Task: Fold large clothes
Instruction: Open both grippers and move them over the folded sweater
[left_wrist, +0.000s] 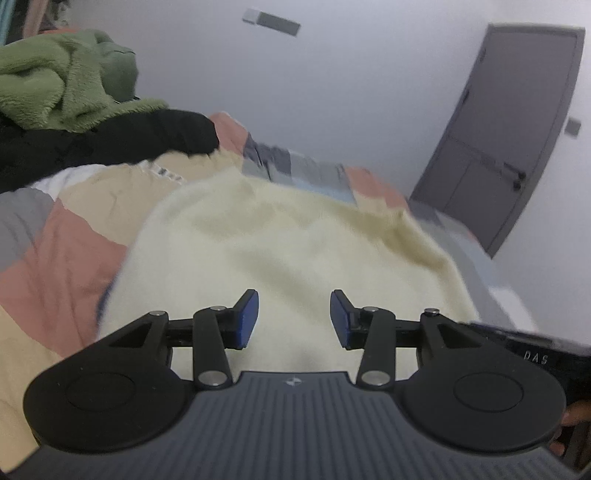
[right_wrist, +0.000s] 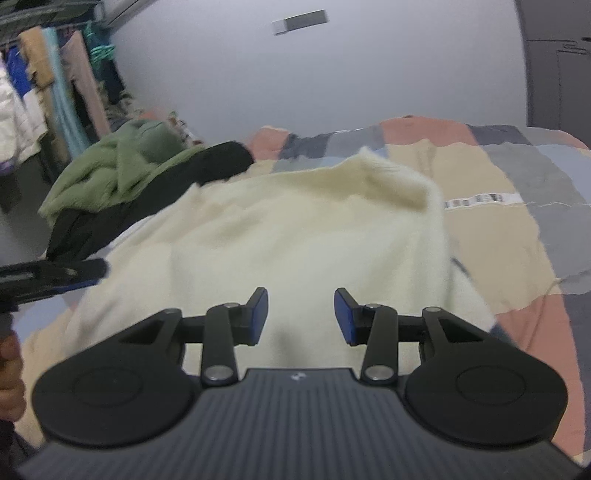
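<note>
Garment: we find a cream fleece garment (left_wrist: 280, 236) spread on the bed, filling the centre of both wrist views; its far edge toward 12 o'clock is partly turned up in a soft ridge, seen best in the right wrist view (right_wrist: 399, 177).
Left gripper: we note the left gripper (left_wrist: 294, 319) poised above the near part of the garment, jaws parted to a moderate gap, blue pads (left_wrist: 248, 317) bare, nothing between them; whether the pads touch the cloth below we cannot tell.
Right gripper: we record the right gripper (right_wrist: 301, 317) likewise over the near hem, jaws apart at a similar moderate gap and gripping nothing.
Cross-view: the left tool shows at 9 o'clock in the right wrist view (right_wrist: 51, 275), with a hand (right_wrist: 11, 373) beneath it.
Bedding: a patchwork quilt (right_wrist: 498, 229) in pink, tan and grey blocks lies under the garment.
Other clothing: a green fleece (left_wrist: 55, 85) sits on a black garment (left_wrist: 110, 144) at 10 o'clock, just beside the cream piece.
Surroundings: grey door (left_wrist: 517, 129) at 2 o'clock; hanging clothes (right_wrist: 48, 92) at 10 o'clock in the right wrist view.
Image quality: we note motion blur.
</note>
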